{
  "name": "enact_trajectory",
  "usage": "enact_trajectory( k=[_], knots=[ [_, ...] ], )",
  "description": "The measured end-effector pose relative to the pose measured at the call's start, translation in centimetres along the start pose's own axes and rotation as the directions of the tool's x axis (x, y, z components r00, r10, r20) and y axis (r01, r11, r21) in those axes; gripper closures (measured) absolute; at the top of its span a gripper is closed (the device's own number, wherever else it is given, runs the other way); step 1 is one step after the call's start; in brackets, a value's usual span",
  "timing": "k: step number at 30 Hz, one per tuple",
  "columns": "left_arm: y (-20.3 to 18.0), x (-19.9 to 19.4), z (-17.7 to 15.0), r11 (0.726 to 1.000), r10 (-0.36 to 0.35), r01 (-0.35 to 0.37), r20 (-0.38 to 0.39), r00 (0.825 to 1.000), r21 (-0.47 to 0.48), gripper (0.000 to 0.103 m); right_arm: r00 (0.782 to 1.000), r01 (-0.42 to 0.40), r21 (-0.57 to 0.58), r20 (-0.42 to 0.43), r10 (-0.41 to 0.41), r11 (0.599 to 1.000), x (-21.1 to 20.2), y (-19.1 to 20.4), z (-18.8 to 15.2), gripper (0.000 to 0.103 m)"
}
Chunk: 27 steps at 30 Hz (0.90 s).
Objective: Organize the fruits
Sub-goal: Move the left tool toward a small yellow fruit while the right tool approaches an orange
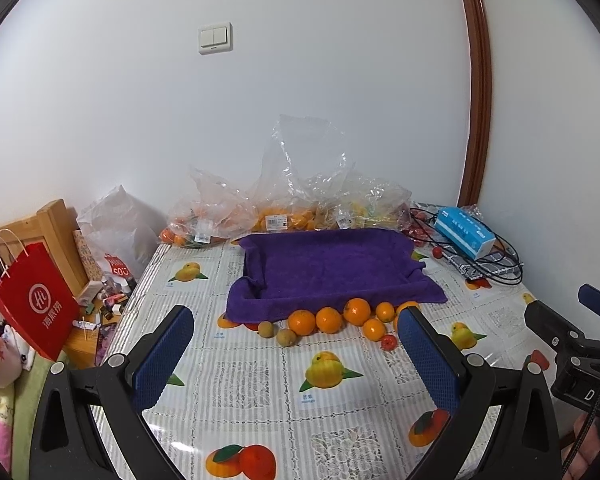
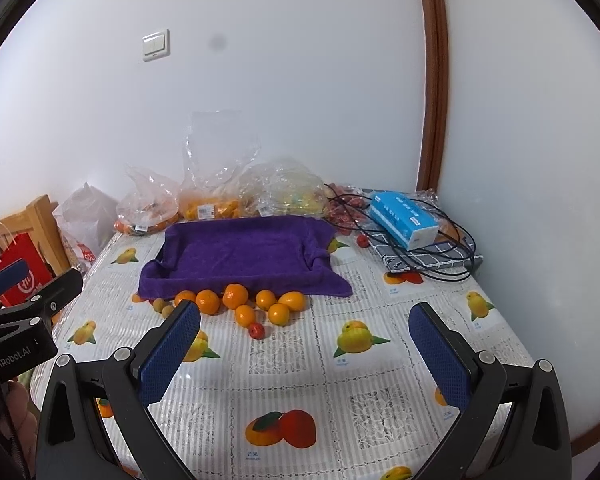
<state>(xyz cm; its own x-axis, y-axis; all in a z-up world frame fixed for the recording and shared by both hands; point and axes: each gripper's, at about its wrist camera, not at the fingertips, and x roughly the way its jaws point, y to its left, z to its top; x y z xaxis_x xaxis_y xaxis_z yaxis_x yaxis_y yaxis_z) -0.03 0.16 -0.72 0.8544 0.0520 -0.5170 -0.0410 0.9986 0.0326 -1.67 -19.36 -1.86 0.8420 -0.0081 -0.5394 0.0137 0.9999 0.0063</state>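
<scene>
Several oranges point(image 1: 329, 319) point(image 2: 236, 296) lie loose on the table in front of a tray lined with a purple towel point(image 1: 332, 264) point(image 2: 240, 248). Two small brown fruits point(image 1: 286, 337) point(image 2: 159, 304) lie at their left and a small red fruit point(image 1: 388, 343) point(image 2: 256, 331) at the front. My left gripper point(image 1: 296, 356) is open and empty, hovering short of the fruit. My right gripper point(image 2: 305, 354) is open and empty, nearer than the fruit and to the right. Each gripper's body shows at the edge of the other's view.
Clear plastic bags of fruit point(image 1: 276, 216) point(image 2: 216, 204) stand behind the tray by the wall. A blue tissue box point(image 1: 464, 232) point(image 2: 404, 216) lies on black cables and a notebook at back right. A red paper bag point(image 1: 34, 304) and clutter sit off the table's left edge.
</scene>
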Motion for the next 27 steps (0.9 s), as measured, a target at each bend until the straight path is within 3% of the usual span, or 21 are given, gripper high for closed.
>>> enact_trajectory(
  k=[8,14,18,21,27],
  knots=[
    [0.7,2.3,0.0,1.0,0.006,-0.006,-0.02,1.0,-0.011,0.0,0.999,-0.03,0.016,-0.014,0.03,0.999,2.2,-0.1,-0.4,0.0],
    [2.7,4.7,-0.2,0.998,0.006,-0.007,-0.021,1.0,-0.063,0.0,0.998,-0.029,-0.029,-0.054,0.028,0.999,5.3,0.2,-0.1,0.0],
    [3.7,7.0,-0.4,0.997,0.016,-0.019,-0.045,0.999,-0.074,0.001,0.994,-0.082,-0.042,-0.068,0.079,0.996,7.6,0.6,-0.8,0.0],
    [4.2,8.8,-0.8,0.996,0.037,-0.042,-0.065,0.997,-0.074,0.001,0.993,-0.066,-0.07,-0.105,0.058,0.995,9.7,1.2,-1.2,0.0],
    [4.4,12.9,-2.1,0.999,-0.002,-0.005,-0.15,0.989,-0.043,0.001,0.98,-0.098,-0.046,-0.179,0.088,0.994,14.0,1.6,-2.0,0.012]
  ],
)
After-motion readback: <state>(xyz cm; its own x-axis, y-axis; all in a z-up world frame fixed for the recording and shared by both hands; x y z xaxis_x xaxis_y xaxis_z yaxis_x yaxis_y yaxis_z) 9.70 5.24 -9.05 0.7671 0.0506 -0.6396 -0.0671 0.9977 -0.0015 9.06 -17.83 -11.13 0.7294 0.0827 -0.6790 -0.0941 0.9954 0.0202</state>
